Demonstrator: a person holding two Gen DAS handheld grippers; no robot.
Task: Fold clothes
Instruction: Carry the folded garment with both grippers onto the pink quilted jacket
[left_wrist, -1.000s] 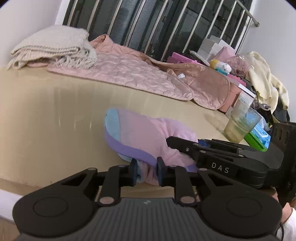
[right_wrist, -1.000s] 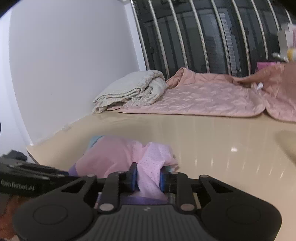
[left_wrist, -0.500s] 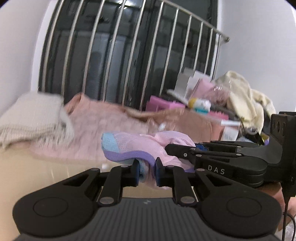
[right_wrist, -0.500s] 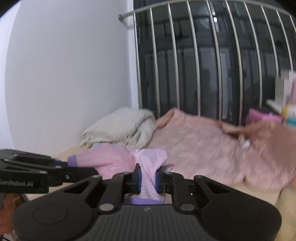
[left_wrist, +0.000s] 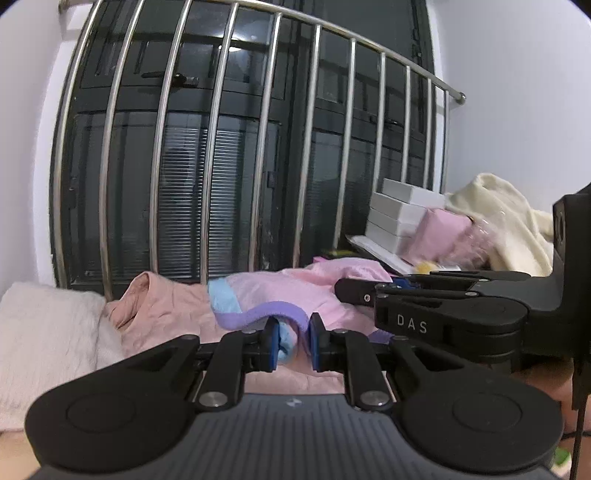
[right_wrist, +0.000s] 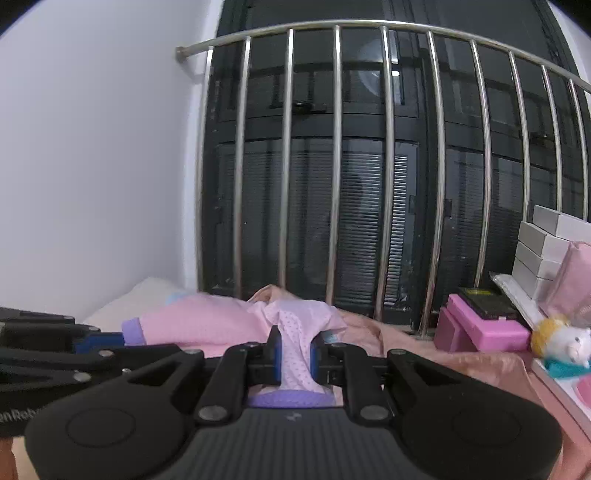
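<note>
A small pink garment (left_wrist: 295, 291) with purple trim and a light blue patch is held up in the air between both grippers. My left gripper (left_wrist: 291, 345) is shut on its purple and blue edge. My right gripper (right_wrist: 294, 356) is shut on its dotted pink fabric (right_wrist: 295, 332). The right gripper also shows in the left wrist view (left_wrist: 369, 291), close on the right. The left gripper's body shows at the left edge of the right wrist view. The table below is hidden.
A peach quilted cloth (left_wrist: 162, 314) and a folded white knit blanket (left_wrist: 48, 339) lie behind. Window bars (right_wrist: 388, 166) stand at the back. White boxes (left_wrist: 402, 214), pink boxes (right_wrist: 480, 328), a plush toy (right_wrist: 565, 343) and a cream garment (left_wrist: 506, 229) sit right.
Both grippers have lifted the pink garment off the beige table and tilted up. The table has dropped out of view and the window bars now fill both views.
</note>
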